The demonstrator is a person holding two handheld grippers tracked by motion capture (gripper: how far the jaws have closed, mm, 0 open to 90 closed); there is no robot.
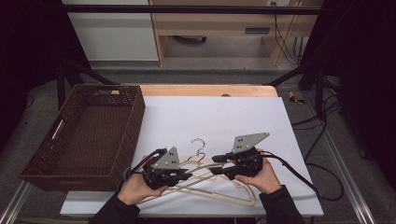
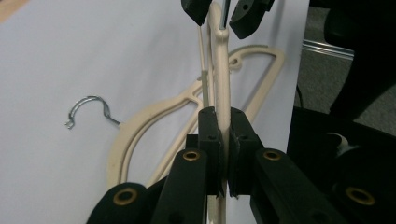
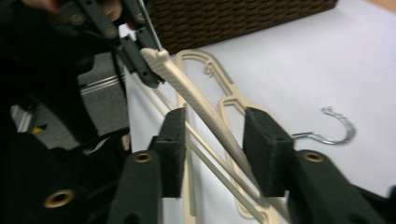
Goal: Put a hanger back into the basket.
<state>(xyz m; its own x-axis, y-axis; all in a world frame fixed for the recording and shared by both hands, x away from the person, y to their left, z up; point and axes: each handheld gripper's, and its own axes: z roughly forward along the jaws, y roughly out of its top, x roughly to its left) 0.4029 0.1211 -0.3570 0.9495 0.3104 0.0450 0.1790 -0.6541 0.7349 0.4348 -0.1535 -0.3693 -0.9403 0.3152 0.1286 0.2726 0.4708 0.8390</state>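
Two cream plastic hangers are at the front of the white mat (image 1: 219,116). One hanger (image 2: 223,79) (image 3: 196,100) is lifted off the mat, and my left gripper (image 1: 186,175) (image 2: 222,140) is shut on its arm. My right gripper (image 1: 216,164) (image 3: 219,140) is open, one jaw on each side of that same arm without touching it. The second hanger (image 2: 140,121) (image 3: 201,57) lies flat underneath, its metal hook (image 1: 198,143) (image 2: 88,108) (image 3: 337,127) pointing away from me. In the left gripper view, the right gripper's fingertips (image 2: 196,9) straddle the held hanger's neck.
A brown wicker basket (image 1: 133,116) (image 3: 233,21) stands at the left edge of the mat, close to my left hand. The mat's front edge lies just below both hands. Cables (image 1: 303,172) trail off to the right.
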